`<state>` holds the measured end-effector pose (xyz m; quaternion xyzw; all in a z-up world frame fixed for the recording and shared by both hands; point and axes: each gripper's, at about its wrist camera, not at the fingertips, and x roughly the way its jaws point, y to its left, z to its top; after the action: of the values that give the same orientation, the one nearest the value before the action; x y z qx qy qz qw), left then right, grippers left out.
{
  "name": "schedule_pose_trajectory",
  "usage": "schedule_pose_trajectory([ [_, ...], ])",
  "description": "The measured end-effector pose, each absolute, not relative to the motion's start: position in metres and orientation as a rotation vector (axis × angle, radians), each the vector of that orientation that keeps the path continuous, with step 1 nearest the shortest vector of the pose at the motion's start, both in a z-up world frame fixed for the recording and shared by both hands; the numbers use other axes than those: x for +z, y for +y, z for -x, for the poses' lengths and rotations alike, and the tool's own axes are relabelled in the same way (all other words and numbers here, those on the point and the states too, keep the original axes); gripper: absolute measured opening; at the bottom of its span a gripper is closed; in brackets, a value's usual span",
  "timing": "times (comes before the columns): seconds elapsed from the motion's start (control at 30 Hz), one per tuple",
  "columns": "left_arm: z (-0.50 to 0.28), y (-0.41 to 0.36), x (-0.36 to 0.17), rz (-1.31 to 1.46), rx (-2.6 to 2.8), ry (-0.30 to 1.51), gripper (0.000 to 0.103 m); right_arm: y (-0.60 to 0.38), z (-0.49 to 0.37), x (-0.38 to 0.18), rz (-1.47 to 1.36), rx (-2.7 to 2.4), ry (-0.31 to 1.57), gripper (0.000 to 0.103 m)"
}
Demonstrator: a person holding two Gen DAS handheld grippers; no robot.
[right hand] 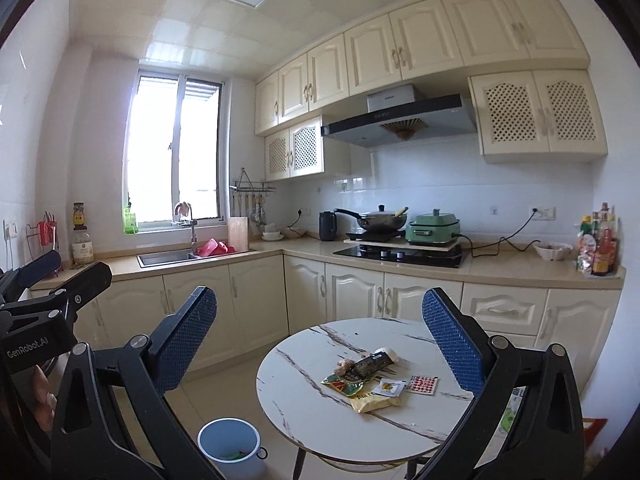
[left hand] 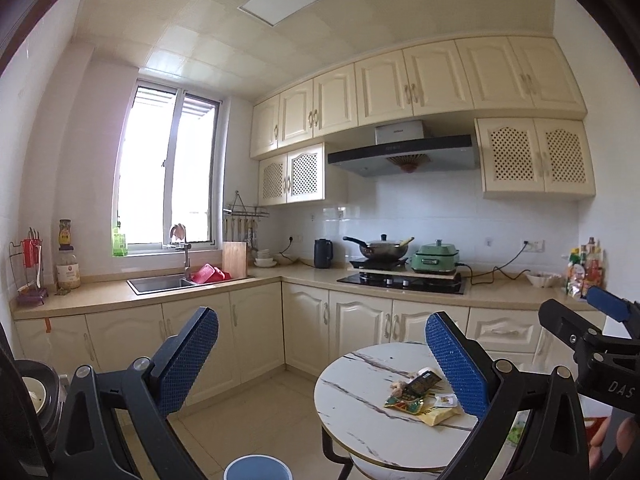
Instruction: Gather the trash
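Note:
A pile of trash lies on the round white marble table (right hand: 304,396): a dark wrapper (right hand: 370,364), a green and red wrapper (right hand: 344,384), a yellow packet (right hand: 374,400), a small white sachet (right hand: 390,389), a red-patterned sachet (right hand: 422,384) and a piece of ginger (right hand: 344,368). The pile also shows in the left wrist view (left hand: 420,398). A pale blue bin (right hand: 230,446) stands on the floor left of the table; its rim shows in the left wrist view (left hand: 258,468). My left gripper (left hand: 322,360) and my right gripper (right hand: 320,340) are open and empty, held above and short of the table.
An L-shaped counter runs behind, with a sink (right hand: 168,258), a hob with a wok (right hand: 376,220), a green cooker (right hand: 434,228) and bottles (right hand: 598,248). Tiled floor (right hand: 224,392) lies between the counter and the table. A dark appliance (left hand: 36,392) stands at the left.

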<state>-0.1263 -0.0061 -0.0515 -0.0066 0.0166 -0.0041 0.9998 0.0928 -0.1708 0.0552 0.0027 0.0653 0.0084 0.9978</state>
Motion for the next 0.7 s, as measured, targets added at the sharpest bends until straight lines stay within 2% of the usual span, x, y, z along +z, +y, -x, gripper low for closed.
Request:
schedule_pose_trajectory([
  [0.43, 0.095, 0.000, -0.043, 0.003, -0.014, 0.075, 0.102, -0.192, -0.101, 0.045, -0.027, -0.011, 0.154, 0.103],
  [0.7, 0.012, -0.008, -0.039, 0.017, -0.044, 0.202, 0.102, -0.227, -0.132, 0.017, -0.064, -0.084, 0.232, 0.103],
])
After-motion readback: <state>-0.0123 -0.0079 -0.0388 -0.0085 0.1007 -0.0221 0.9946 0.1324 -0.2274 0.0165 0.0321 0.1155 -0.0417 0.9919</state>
